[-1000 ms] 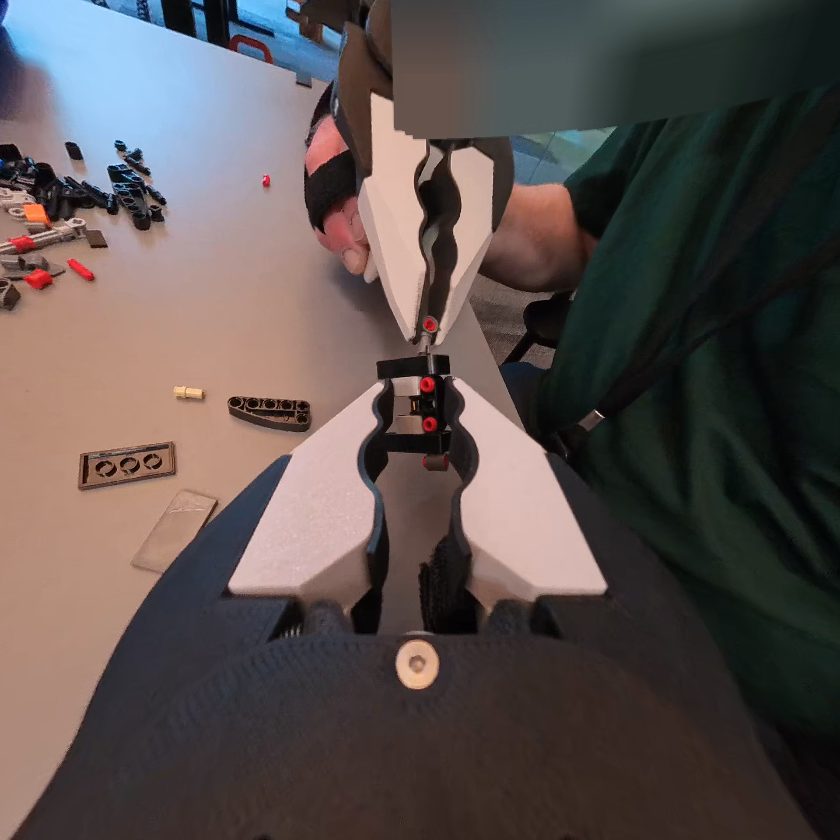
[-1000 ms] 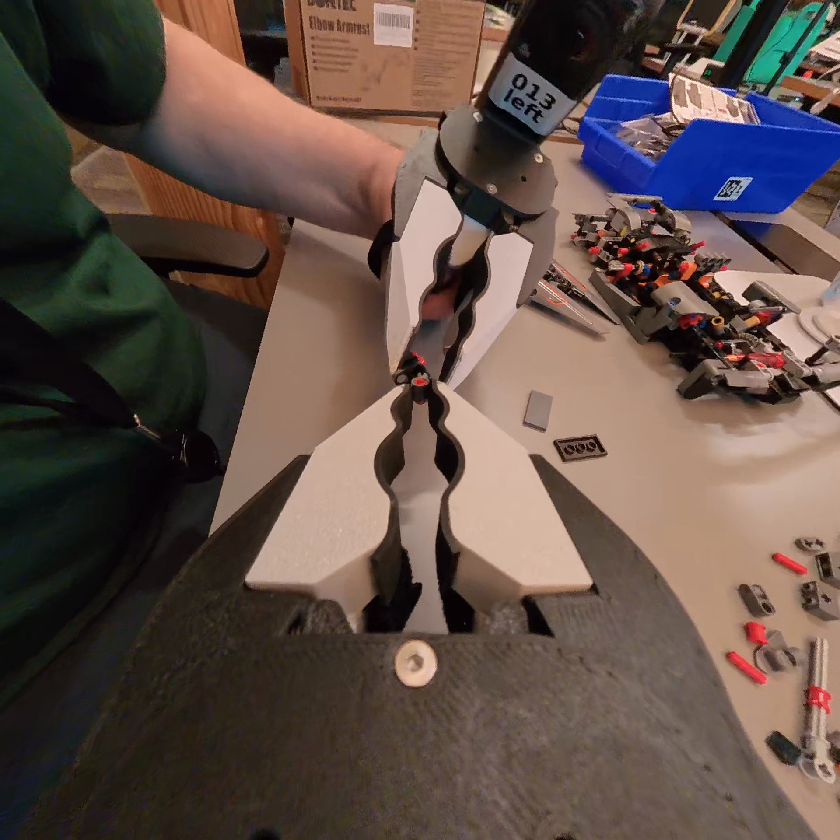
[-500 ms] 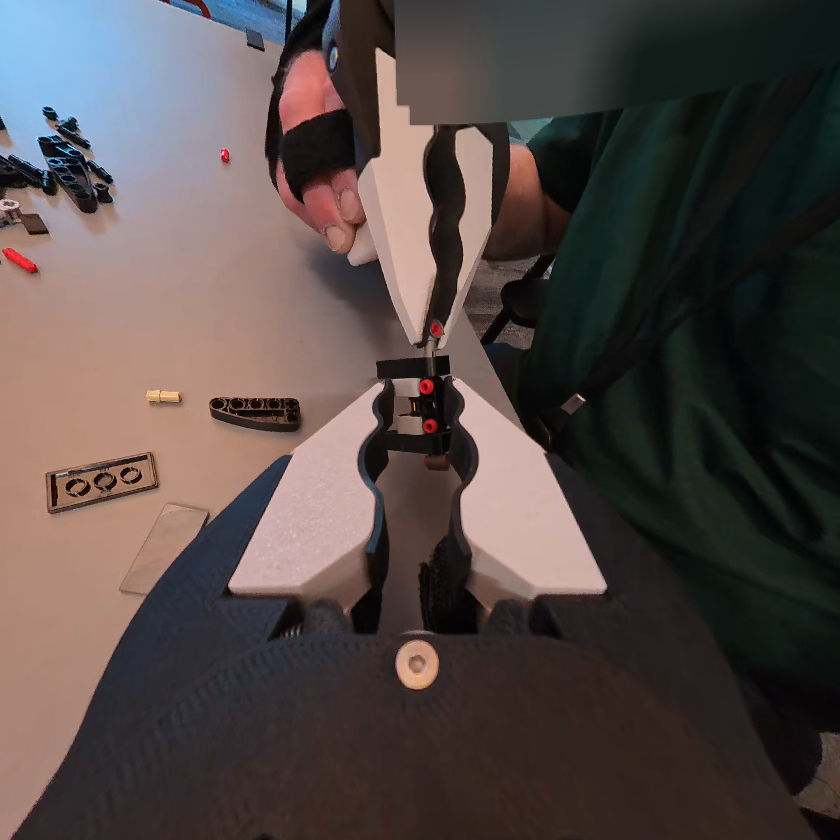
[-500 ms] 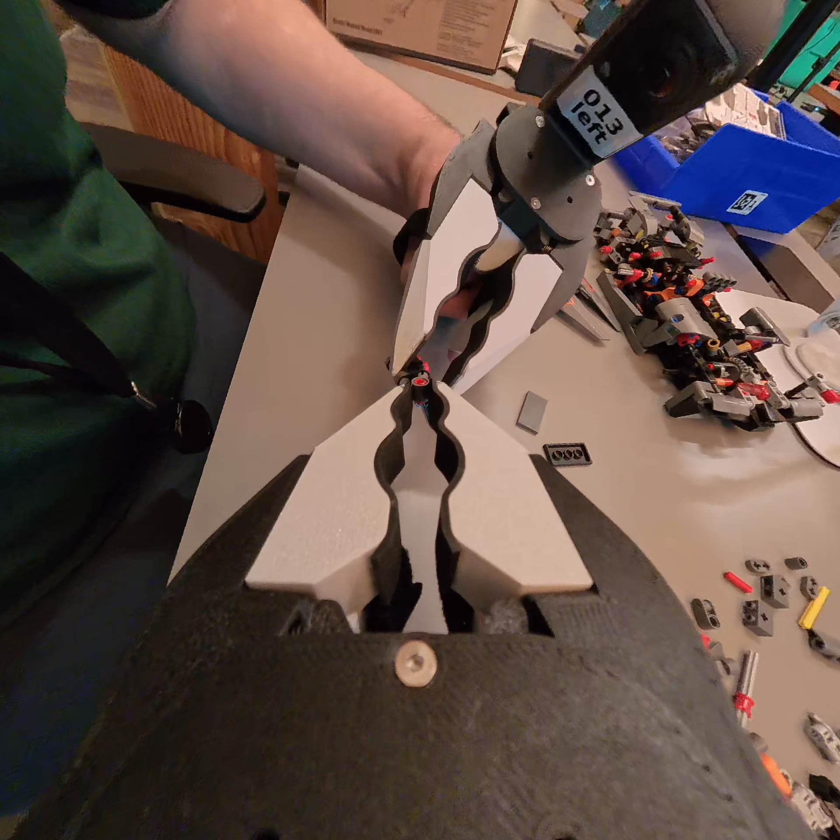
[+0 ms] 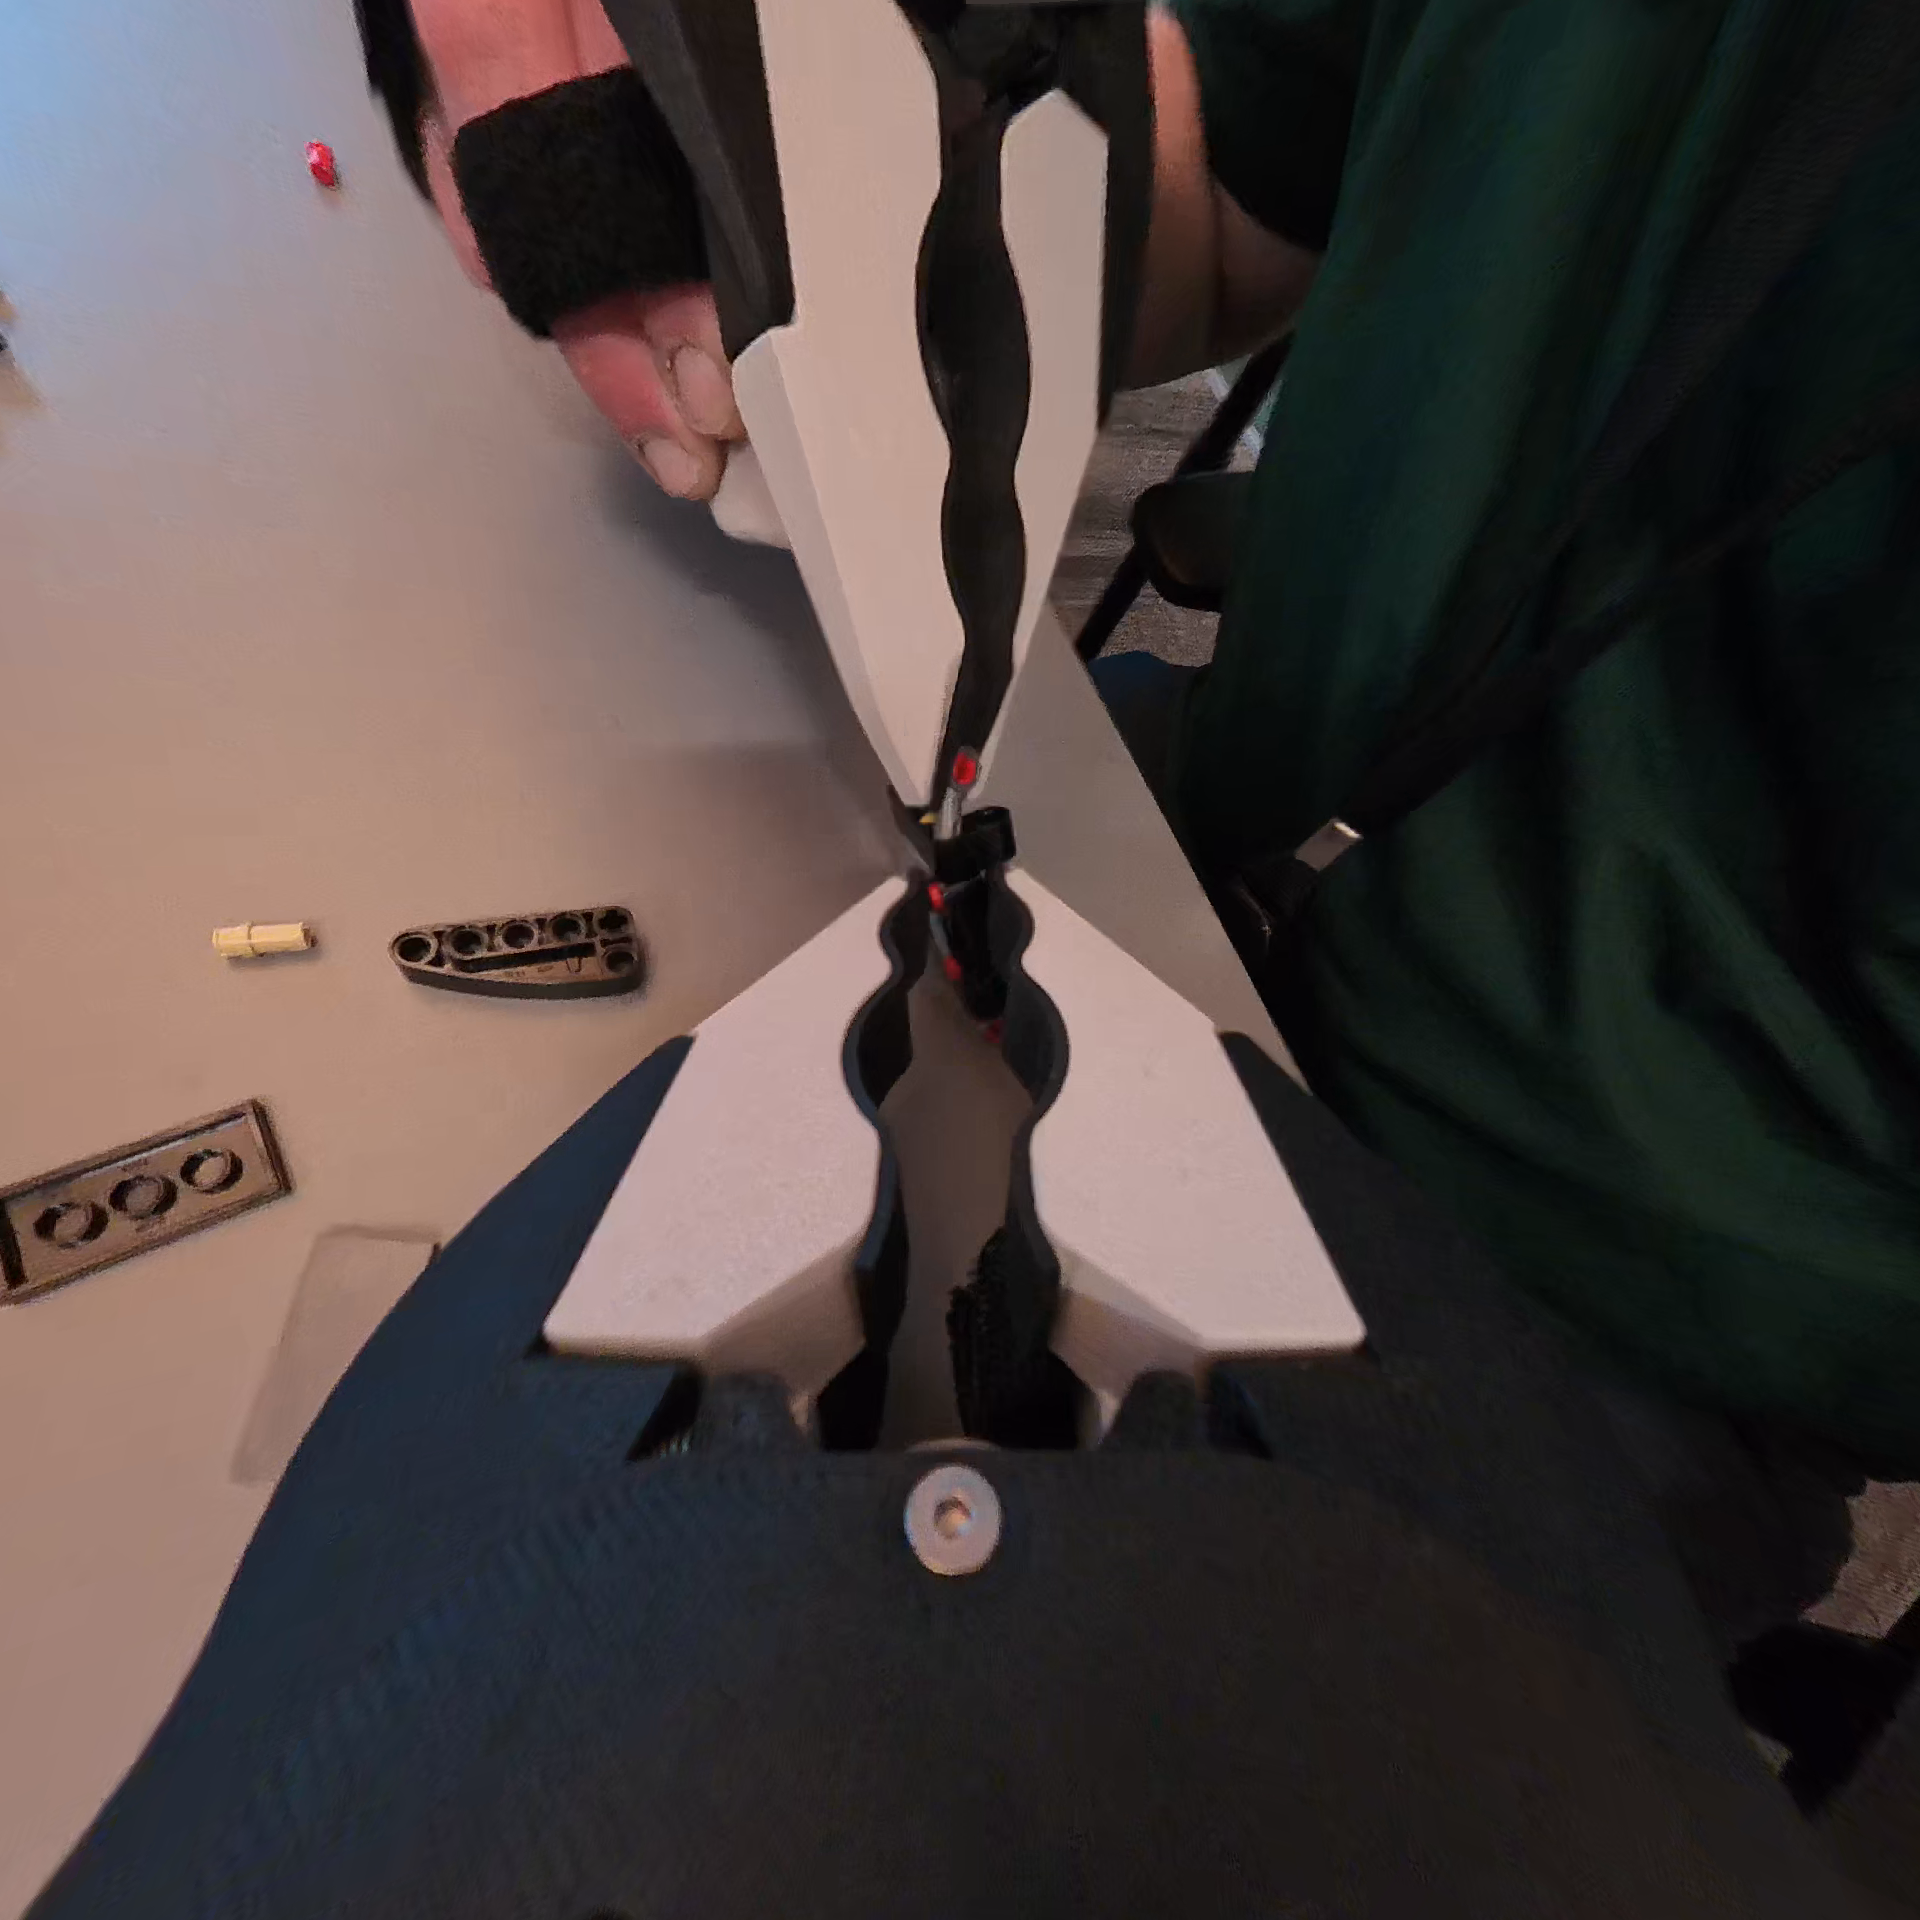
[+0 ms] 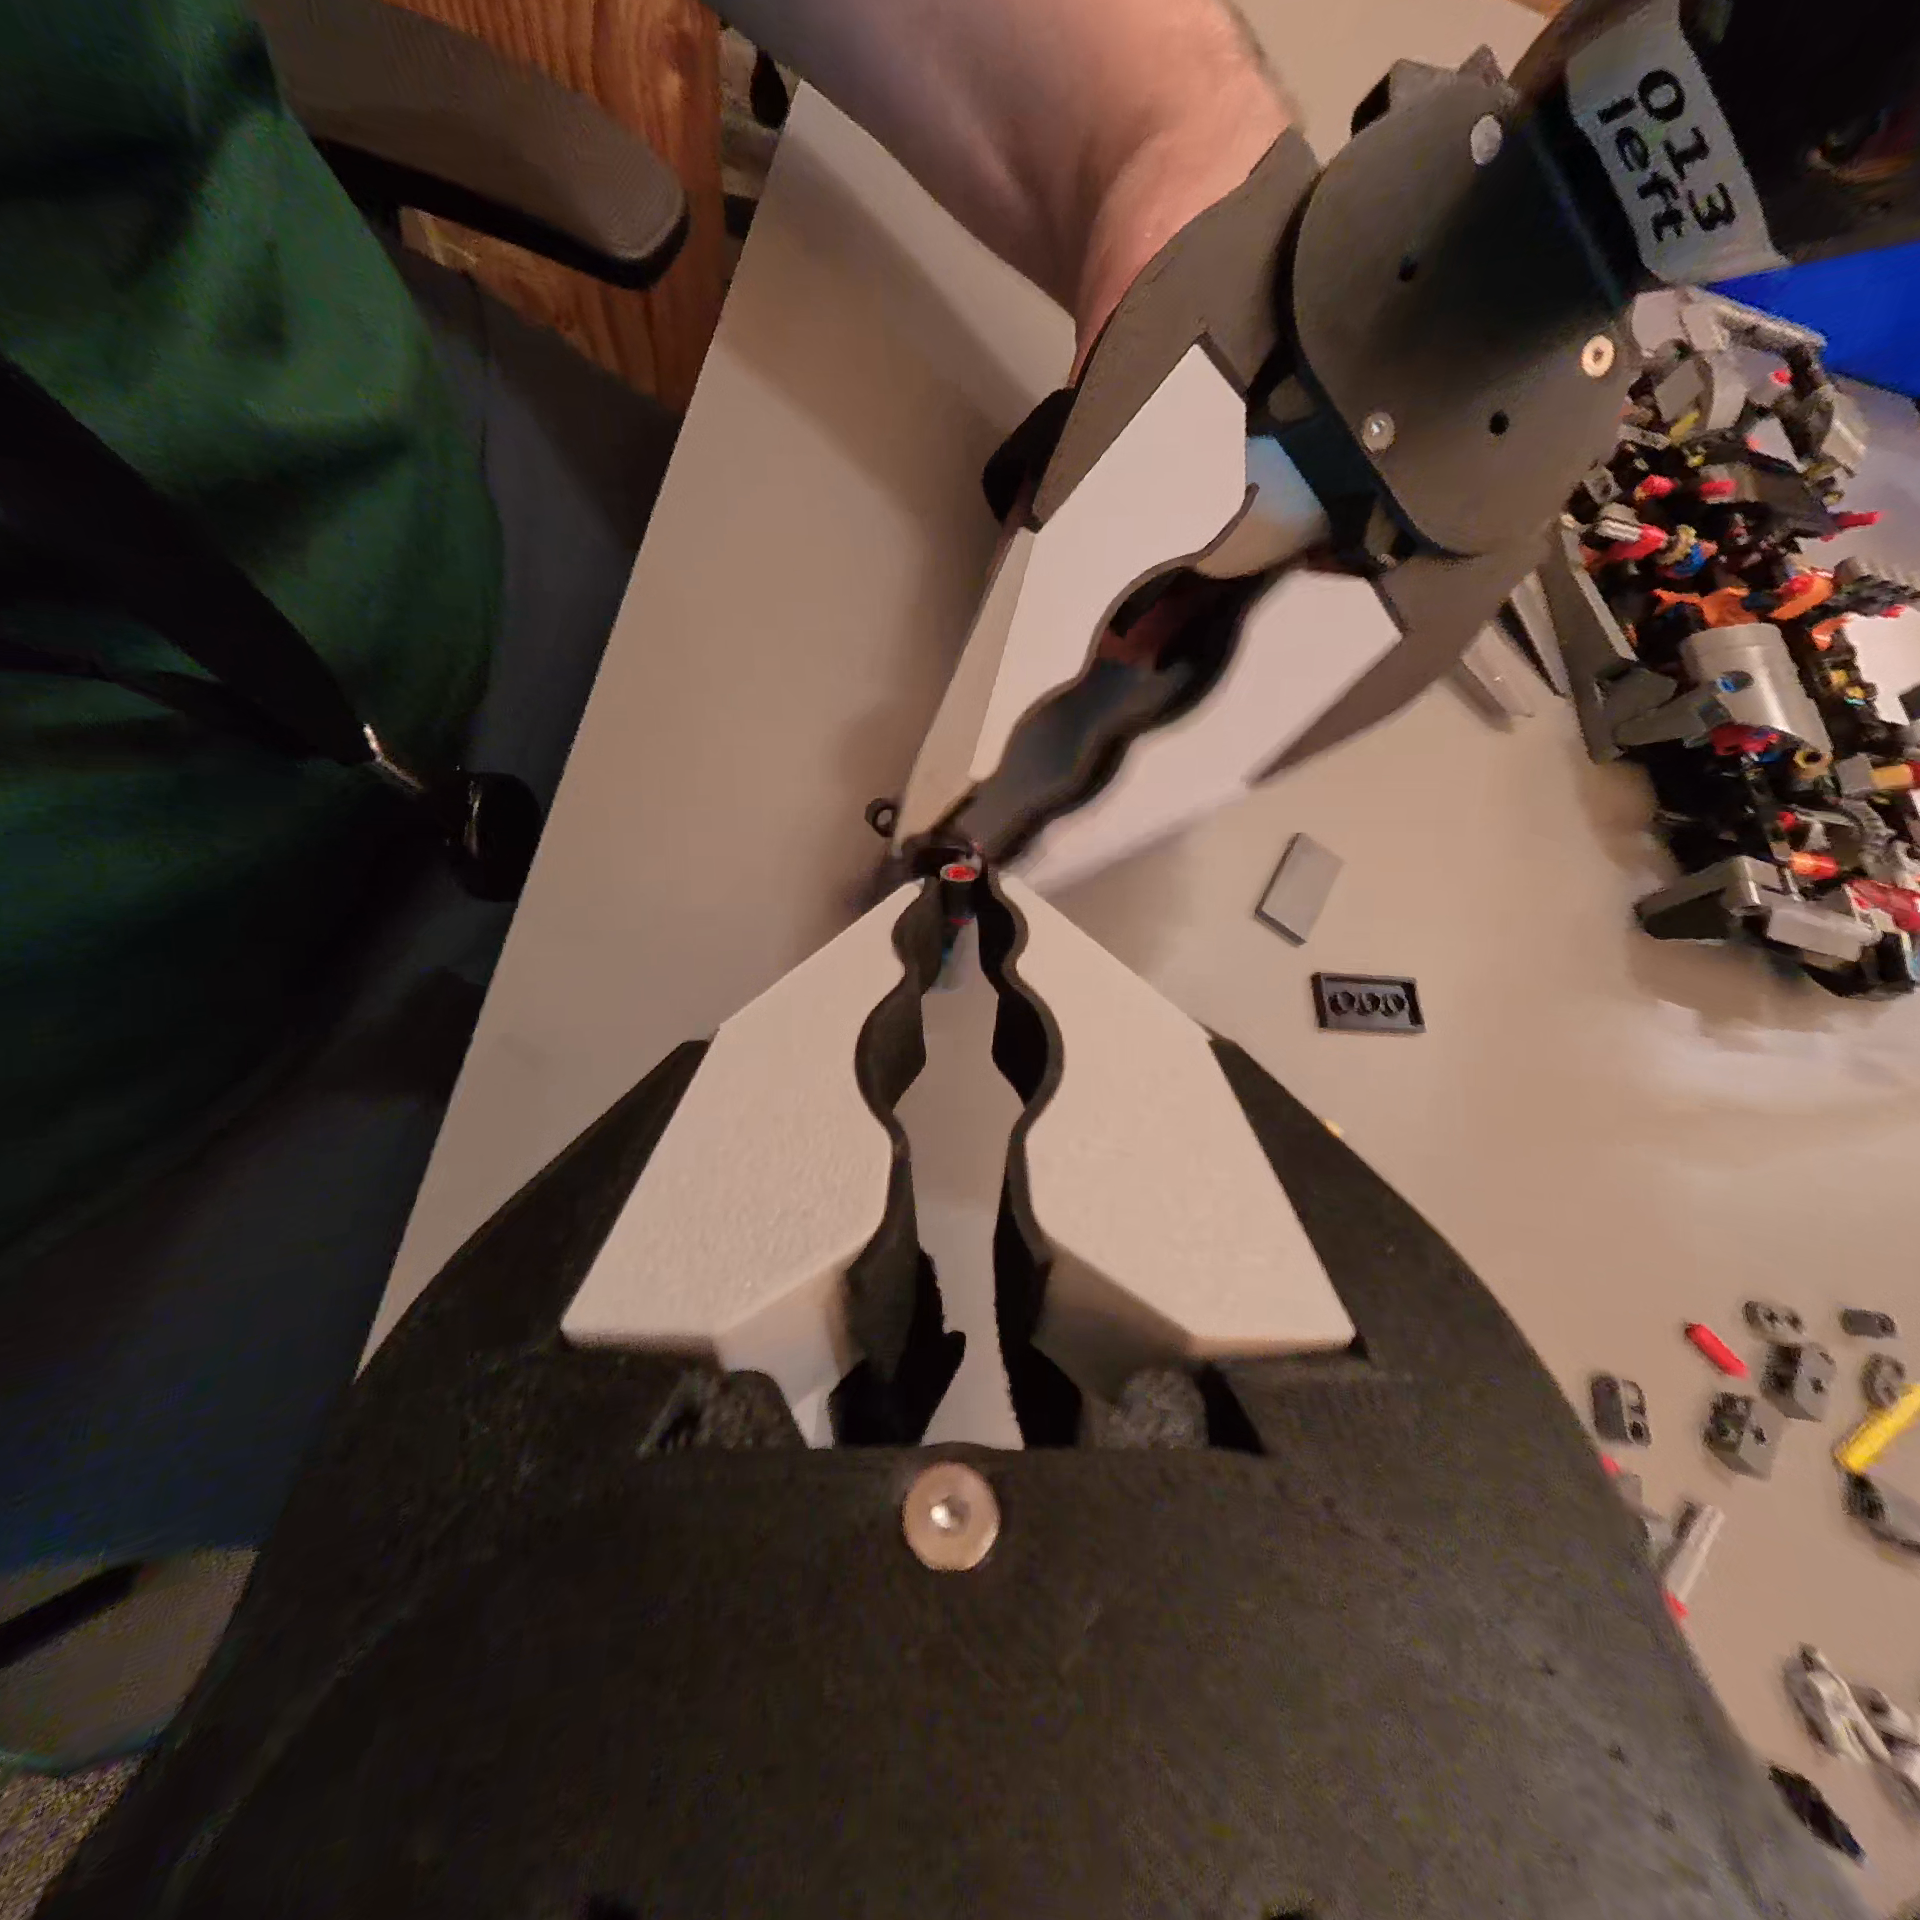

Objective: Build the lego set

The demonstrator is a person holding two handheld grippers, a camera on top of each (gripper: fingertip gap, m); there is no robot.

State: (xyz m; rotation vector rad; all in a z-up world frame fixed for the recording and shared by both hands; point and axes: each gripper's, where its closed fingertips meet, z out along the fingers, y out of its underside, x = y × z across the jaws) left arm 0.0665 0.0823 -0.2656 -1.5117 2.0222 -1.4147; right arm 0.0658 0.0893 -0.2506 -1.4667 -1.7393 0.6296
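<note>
lego piece (image 5: 971, 925), black, is gripped by the left tongs (image 5: 961, 904) while a red-tipped pin (image 5: 961, 774), pinched by the right tongs (image 6: 956, 883), is pushed in.

Left gripper (image 5: 961, 914) and right gripper (image 5: 951, 800) meet tip to tip over near table edge (image 5: 1132, 769). Left of them on table: beam (image 5: 516, 952), then peg (image 5: 262, 939); plate (image 5: 140, 1197) nearer. Half-built model (image 6: 1756, 665) far right.
</note>
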